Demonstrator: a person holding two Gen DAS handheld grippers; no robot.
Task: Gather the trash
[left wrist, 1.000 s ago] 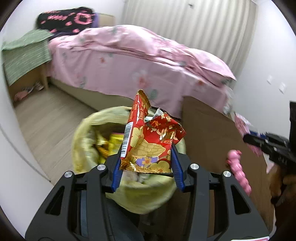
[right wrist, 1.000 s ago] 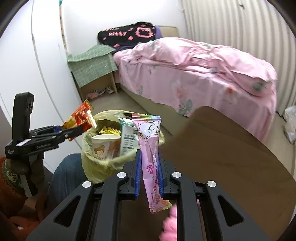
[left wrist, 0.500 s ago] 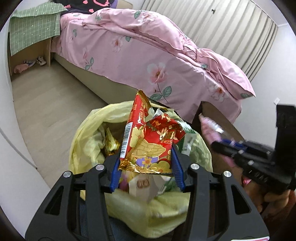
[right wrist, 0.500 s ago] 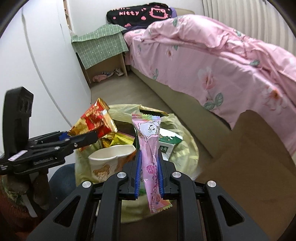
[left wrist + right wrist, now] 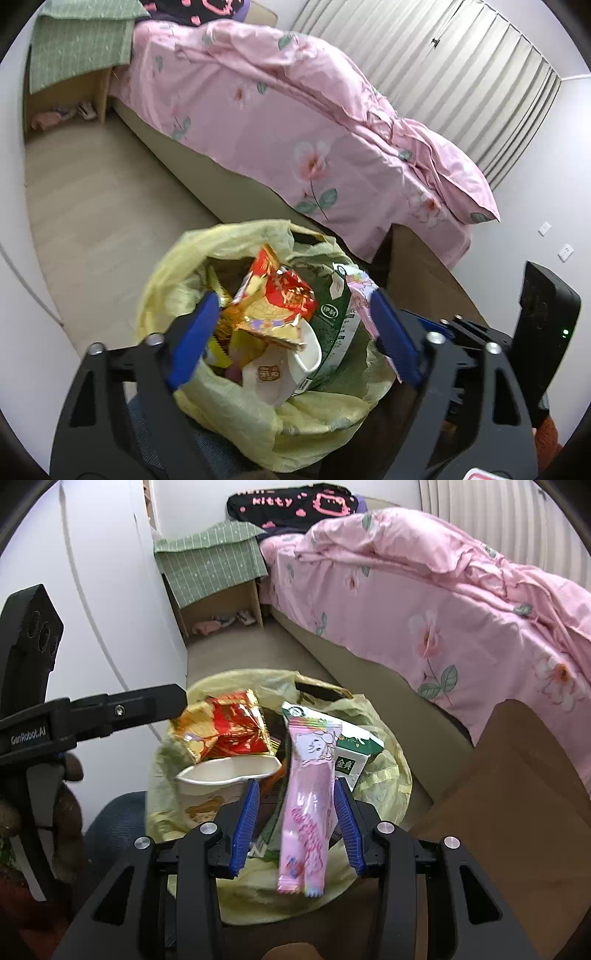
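Observation:
A yellow trash bag (image 5: 236, 402) stands open below both grippers; it also shows in the right wrist view (image 5: 388, 771). My left gripper (image 5: 291, 302) is open above it. The red and gold wrapper (image 5: 280, 299) lies loose on the trash inside, also seen from the right wrist (image 5: 229, 734). My right gripper (image 5: 295, 794) is open, and the pink cat wrapper (image 5: 310, 797) hangs free between the jaws over the bag. A white paper cup (image 5: 229, 771) and a green carton (image 5: 351, 753) sit in the bag.
A bed with a pink floral quilt (image 5: 295, 122) stands behind the bag. A brown table (image 5: 517, 797) lies to the right of the bag. A small cabinet with a green cloth (image 5: 214, 565) stands by the wall. Bare floor (image 5: 96, 206) is to the left.
Both grippers moved over the bag and opened. The red wrapper dropped from the left gripper into the bag. The pink wrapper is released from the right gripper's grip.

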